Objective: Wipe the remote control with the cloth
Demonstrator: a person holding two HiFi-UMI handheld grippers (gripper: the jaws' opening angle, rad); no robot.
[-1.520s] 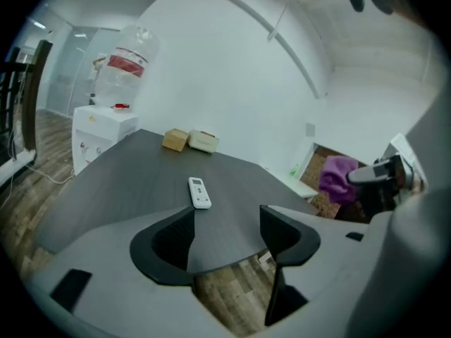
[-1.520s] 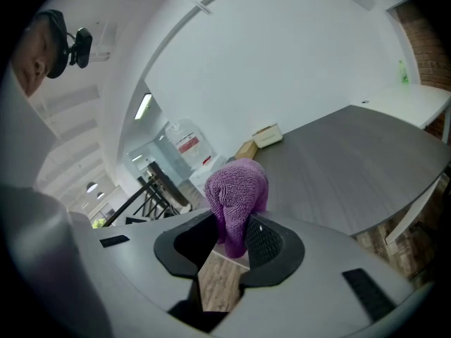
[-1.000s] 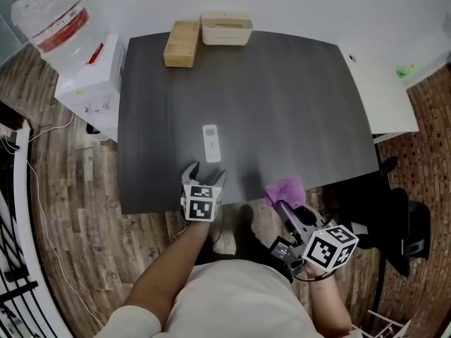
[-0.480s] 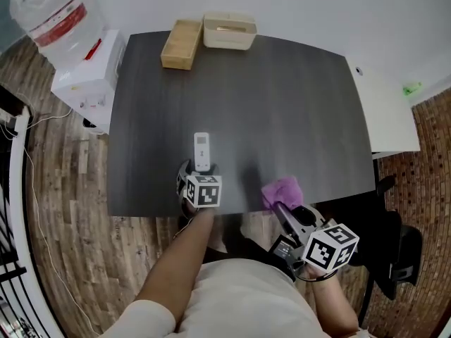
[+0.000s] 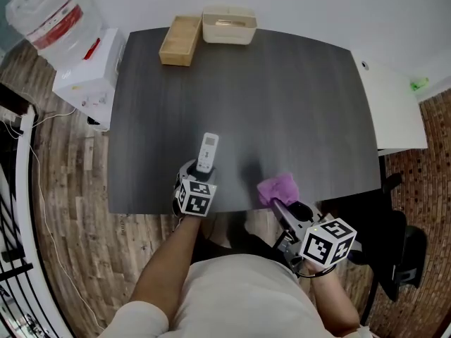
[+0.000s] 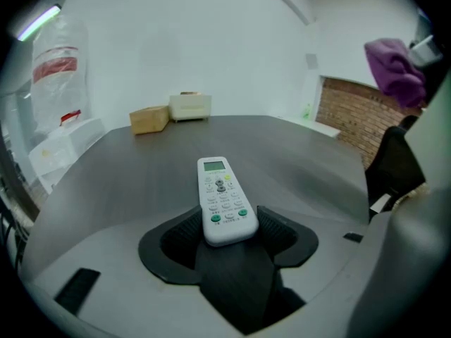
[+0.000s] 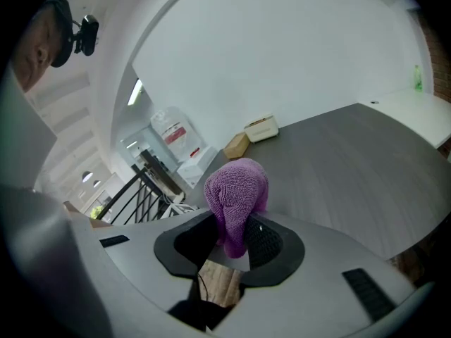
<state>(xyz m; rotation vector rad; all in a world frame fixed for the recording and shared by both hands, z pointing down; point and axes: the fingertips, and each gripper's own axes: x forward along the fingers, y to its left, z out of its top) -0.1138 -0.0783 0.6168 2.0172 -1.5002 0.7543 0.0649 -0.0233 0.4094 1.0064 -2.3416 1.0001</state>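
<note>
Left gripper view: left gripper (image 6: 227, 232) jaws had just been closing, gripping the remote control (image 6: 222, 197), its length running straight ahead; right gripper (image 7: 229, 241) clutched the cloth (image 7: 237, 192) off right.

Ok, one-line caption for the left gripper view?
Left gripper, jaws just closed onto the near end of a white remote control on the dark table.

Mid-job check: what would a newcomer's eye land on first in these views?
The white remote control near the front edge of the dark table stands out, its near end between the left gripper's jaws, which have just been closing on it. Then the purple cloth, bunched in the shut right gripper at that same edge.
</note>
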